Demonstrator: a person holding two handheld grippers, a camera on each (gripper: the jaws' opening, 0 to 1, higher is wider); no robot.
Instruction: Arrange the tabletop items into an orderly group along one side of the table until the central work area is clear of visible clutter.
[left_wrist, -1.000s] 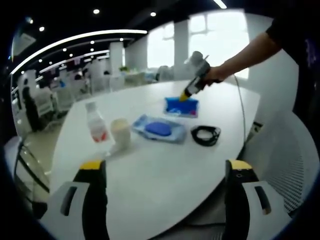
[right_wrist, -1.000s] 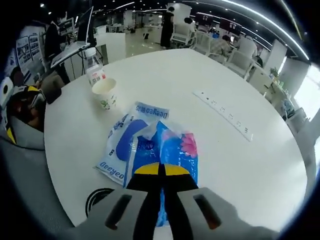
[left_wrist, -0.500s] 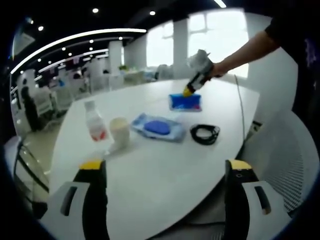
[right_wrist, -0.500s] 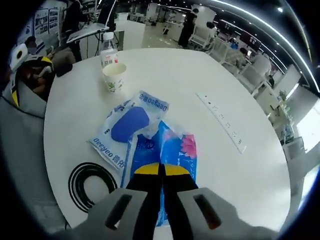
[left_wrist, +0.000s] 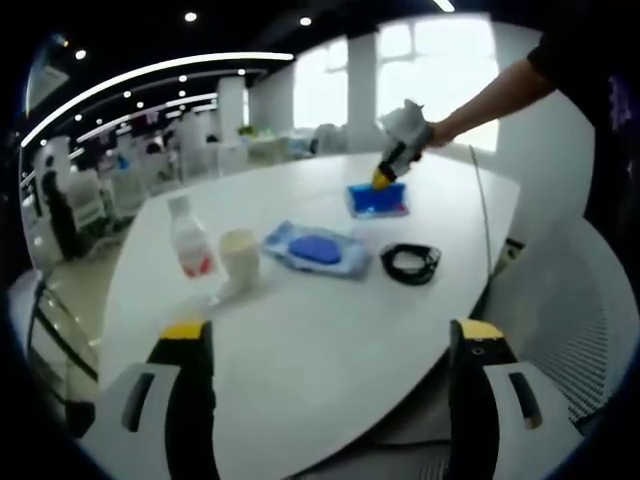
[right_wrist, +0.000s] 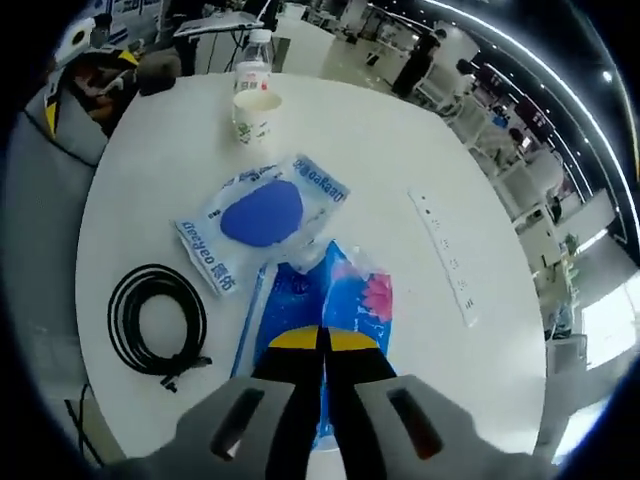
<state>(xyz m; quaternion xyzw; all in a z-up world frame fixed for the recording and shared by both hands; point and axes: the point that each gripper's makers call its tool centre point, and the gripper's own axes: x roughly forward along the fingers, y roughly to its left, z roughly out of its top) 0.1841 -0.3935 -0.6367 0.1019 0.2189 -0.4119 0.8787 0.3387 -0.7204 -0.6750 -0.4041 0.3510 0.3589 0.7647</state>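
My right gripper is shut on a bright blue tissue pack and holds it above the white table; in the left gripper view that pack hangs from the right gripper over the table's far side. A pale blue wet-wipes pack lies flat mid-table. Beside it are a coiled black cable, a paper cup and a small water bottle. My left gripper is open at the near table edge, holding nothing.
A white power strip lies on the table's far half. An office chair stands near the table edge on the right. Desks, chairs and people fill the room behind.
The right gripper has lifted the blue tissue pack off the table and carried it away from the wipes pack. The left gripper has stayed put.
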